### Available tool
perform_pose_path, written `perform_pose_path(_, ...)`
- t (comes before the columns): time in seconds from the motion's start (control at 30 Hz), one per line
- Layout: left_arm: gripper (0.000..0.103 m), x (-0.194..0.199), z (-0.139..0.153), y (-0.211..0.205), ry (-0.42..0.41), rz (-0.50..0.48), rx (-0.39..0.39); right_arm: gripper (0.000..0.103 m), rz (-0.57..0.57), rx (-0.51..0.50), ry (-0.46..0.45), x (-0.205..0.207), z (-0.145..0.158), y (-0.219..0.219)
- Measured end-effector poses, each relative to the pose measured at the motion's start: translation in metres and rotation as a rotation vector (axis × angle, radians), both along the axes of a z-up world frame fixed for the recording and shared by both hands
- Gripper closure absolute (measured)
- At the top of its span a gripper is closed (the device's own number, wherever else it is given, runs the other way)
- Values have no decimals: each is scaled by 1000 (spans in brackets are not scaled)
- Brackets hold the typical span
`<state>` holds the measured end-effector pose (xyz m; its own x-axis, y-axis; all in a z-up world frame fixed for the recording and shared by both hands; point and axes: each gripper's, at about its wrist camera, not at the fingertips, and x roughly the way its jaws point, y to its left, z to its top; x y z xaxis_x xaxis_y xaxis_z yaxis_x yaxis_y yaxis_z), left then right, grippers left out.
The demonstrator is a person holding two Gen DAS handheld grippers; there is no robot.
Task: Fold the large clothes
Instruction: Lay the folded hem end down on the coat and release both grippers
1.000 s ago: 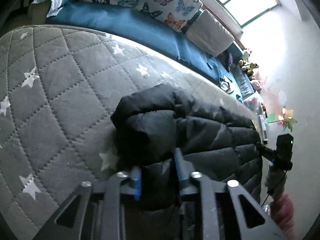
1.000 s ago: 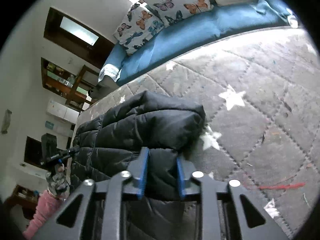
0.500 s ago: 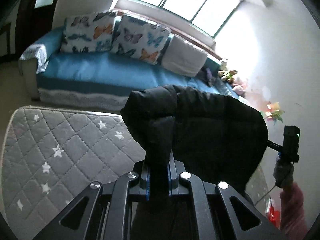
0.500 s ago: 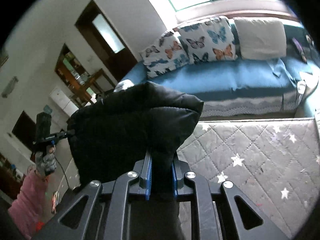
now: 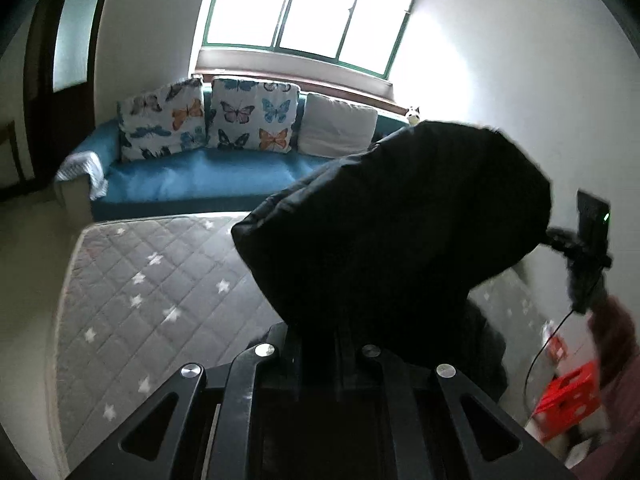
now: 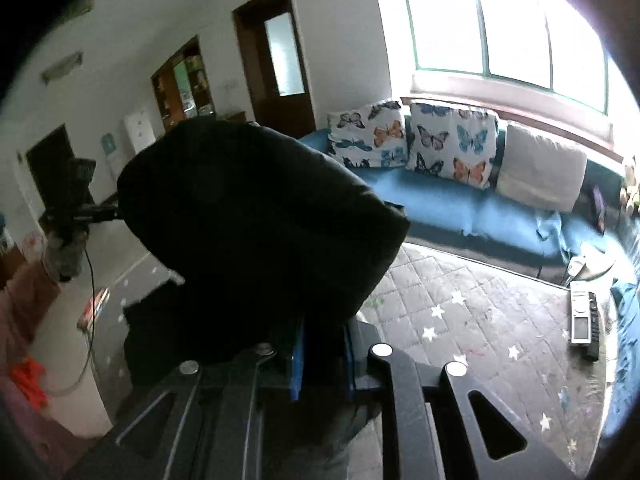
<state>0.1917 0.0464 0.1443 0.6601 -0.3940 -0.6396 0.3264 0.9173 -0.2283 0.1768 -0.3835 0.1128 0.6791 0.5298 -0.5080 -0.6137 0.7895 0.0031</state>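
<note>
Black puffer jacket hangs in the air above the grey quilted mat with white stars, gripped by both tools. In the left wrist view the left gripper has its jaws closed narrow on a fold of the jacket; the dark cloth covers the fingertips, so the pads themselves are hidden. The jacket bulges up in front of the camera and hides the right end of the blue sofa behind the mat.

In the right wrist view the right gripper also pinches the jacket, and here the blue pads show, pressed close on the cloth between them. Only this view shows a lower part of the jacket that hangs down to the mat, left of the gripper.

Each view shows the other tool at the far edge of the jacket: the right gripper to the right in the left view, the left gripper to the left in the right view.

Only the left view shows a red crate on the floor beside the mat. Only the right view shows a remote control near the mat's right edge, and a brown door left of the sofa. Both views show the butterfly cushions on the sofa, under the bright window.
</note>
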Motion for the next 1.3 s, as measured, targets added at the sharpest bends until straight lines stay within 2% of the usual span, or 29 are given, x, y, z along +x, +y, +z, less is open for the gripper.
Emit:
perform_pose_path(0.13, 93, -64, -25, -1, 2, 0, -12, 85, -1, -42, -32, -45, -23, 2)
perform_pose_path(0.2, 93, -101, -47, -2, 19, 9, -13, 85, -11, -87, -51, -69, -42, 2)
perform_pose_path(0.3, 93, -143, -82, 1, 43, 22, -39, 85, -28, -95, -39, -91, -67, 0)
perform_pose_path(0.37, 93, -168, -110, 4, 72, 27, -85, 85, -43, -112, -35, -105, -94, -1)
perform_pose_path(0.5, 93, -202, -149, -4, 65, 26, -51, 84, -76, -165, 1, -119, -148, 5)
perform_pose_path(0.6, 90, -212, -161, -5, 93, 17, -34, 84, -100, -171, 5, -118, -179, 8)
perform_pose_path(0.63, 85, -215, -158, -4, 101, 22, -7, 84, -106, -174, -2, -118, -181, 8)
perform_pose_path(0.73, 86, -233, -129, -7, 74, 11, 130, 84, -109, -187, -30, -115, -178, 9)
perform_pose_path(0.8, 86, -238, -102, -4, 57, 4, 149, 84, -105, -211, -47, -115, -179, 13)
perform_pose_path(0.9, 85, -238, -57, -3, 41, 7, 59, 84, -93, -280, -74, -120, -186, 20)
perform_pose_path(1.0, 85, -213, -31, -10, 82, 27, -55, 84, -88, -302, -79, -119, -189, 22)
perform_pose_path(1.13, 85, -152, -36, -33, 211, 19, -189, 83, -97, -380, -113, -131, -197, 30)
perform_pose_path(1.2, 85, -136, -33, -44, 198, -2, -268, 83, -110, -425, -127, -135, -203, 34)
perform_pose_path(1.27, 85, -123, -23, -55, 154, -23, -279, 82, -121, -473, -128, -137, -209, 36)
perform_pose_path(1.3, 83, -119, -23, -63, 130, -29, -257, 82, -126, -471, -122, -138, -211, 34)
